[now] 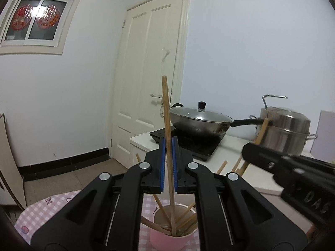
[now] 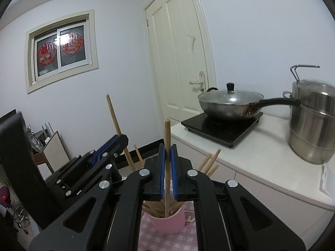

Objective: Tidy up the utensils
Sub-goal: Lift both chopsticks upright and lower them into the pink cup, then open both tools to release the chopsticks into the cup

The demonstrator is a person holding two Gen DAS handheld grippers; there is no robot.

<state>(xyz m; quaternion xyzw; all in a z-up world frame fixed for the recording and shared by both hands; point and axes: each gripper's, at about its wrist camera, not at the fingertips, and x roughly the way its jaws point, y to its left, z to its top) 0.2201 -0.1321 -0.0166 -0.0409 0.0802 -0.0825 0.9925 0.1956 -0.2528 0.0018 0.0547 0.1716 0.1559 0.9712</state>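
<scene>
Bamboo chopstick, pale and slender, pinched upright between the blue pads of the left gripper; its lower tip is already down inside the pink cup, among other chopsticks leaning every way. Right gripper likewise clamped narrow on a second chopstick, held near vertical over the same cup, tip at or just inside the rim.

Handling, as a judgement: these sticks are light, stiff and smooth, so they could pivot or slip in a loose pinch. Best grip is mid-shaft, as now, leaving the lower end free to thread between the ones already in the cup. The cup looks light too and might tip if nudged sideways.

Surface: pink-and-white checked tablecloth under the cup. Just beyond, a white counter carrying a black induction hob, a lidded wok and a steel steamer pot. Cream door and window behind.
</scene>
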